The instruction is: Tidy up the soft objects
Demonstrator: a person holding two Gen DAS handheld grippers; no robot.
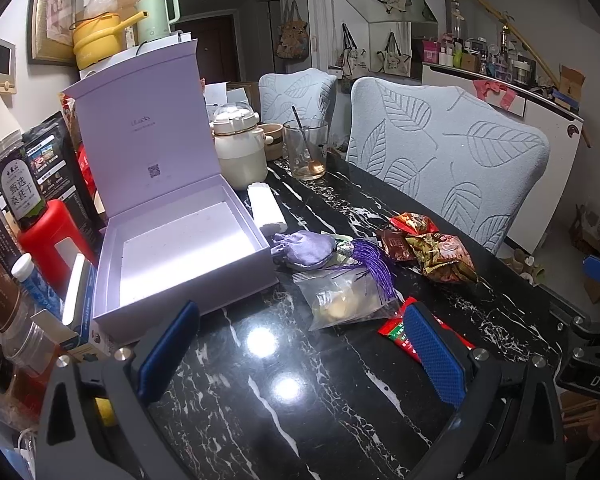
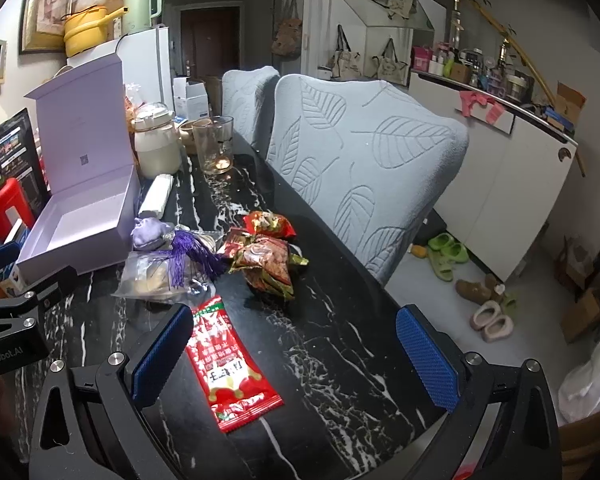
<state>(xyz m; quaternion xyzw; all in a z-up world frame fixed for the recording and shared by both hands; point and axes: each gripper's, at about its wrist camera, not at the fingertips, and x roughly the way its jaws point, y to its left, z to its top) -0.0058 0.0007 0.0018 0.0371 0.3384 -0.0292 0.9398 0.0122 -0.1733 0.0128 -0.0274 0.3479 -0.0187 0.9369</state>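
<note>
An open lilac box (image 1: 180, 248) (image 2: 80, 228) with its lid upright stands on the black marble table (image 1: 284, 420). Right of it lie a purple pouch (image 1: 306, 248) (image 2: 150, 232) with a tassel, a clear bag of snacks (image 1: 346, 300) (image 2: 156, 276), shiny snack packets (image 1: 440, 256) (image 2: 266, 260) and a red sachet (image 2: 230, 364) (image 1: 396, 332). My left gripper (image 1: 300, 356) is open above bare table, in front of the box. My right gripper (image 2: 294, 360) is open, with the red sachet lying between its fingers near the left one.
Jars, a red container (image 1: 54, 236) and packages crowd the table's left side. Behind the box stand a white pot (image 1: 240, 152), a glass (image 1: 306, 148) with a spoon and a white stick (image 1: 266, 210). Two leaf-patterned chairs (image 1: 448, 152) line the far edge. Shoes (image 2: 448, 256) lie on the floor.
</note>
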